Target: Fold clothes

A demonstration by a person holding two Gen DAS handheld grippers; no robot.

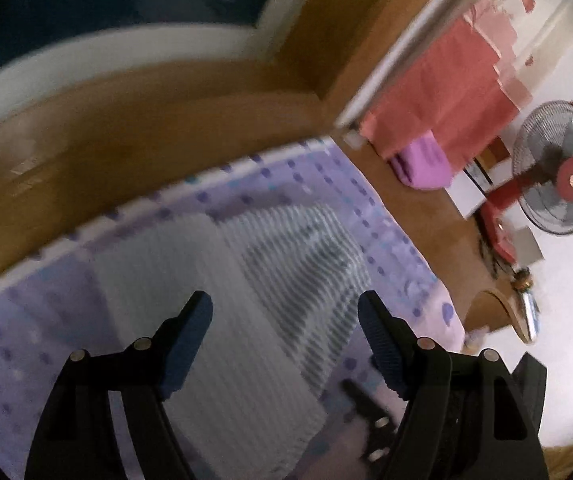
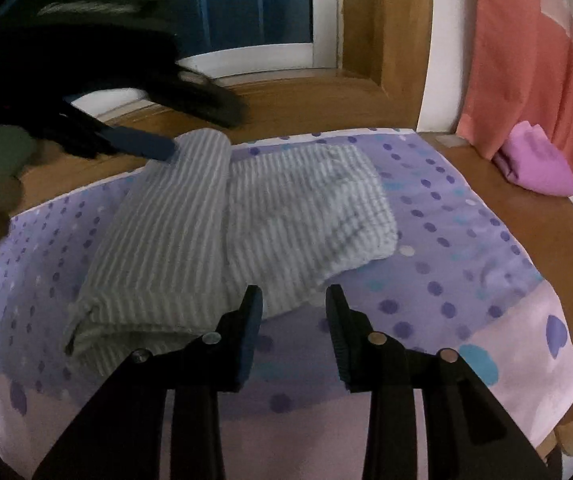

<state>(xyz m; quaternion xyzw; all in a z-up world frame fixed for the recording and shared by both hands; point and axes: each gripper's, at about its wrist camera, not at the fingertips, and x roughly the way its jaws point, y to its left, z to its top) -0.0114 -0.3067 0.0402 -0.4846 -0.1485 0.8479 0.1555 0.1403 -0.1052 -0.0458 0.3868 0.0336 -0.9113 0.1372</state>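
Your right gripper [image 2: 294, 300] stands with its black jaws narrowly apart and nothing between them; the blue pads hover just off the near edge of the grey-and-white striped cotton garment [image 2: 230, 224], over bare cloth, touching nothing that shows. Your left gripper [image 1: 284, 312] is spread wide and also empty. In the right wrist view one of its blue fingers [image 2: 138, 142] reaches to the far end of the garment's rolled left portion, by the far edge of the mat, though blur makes it impossible to say whether it touches.

The striped garment lies near the middle of the purple spotted fabric mat [image 2: 466, 240], nearer its far edge than its near one. It is already doubled: a thick folded band runs along its left side, with layered edges showing at the near end, and a flatter, slightly rumpled panel lies beside it on the right. By the look of it you are well into the fold, with the right panel left to bring over and the bundle to square up.

Beyond the mat is the brown wooden floor [image 2: 486, 168], where a folded pink cloth [image 2: 534, 160] sits off the mat's far right corner.
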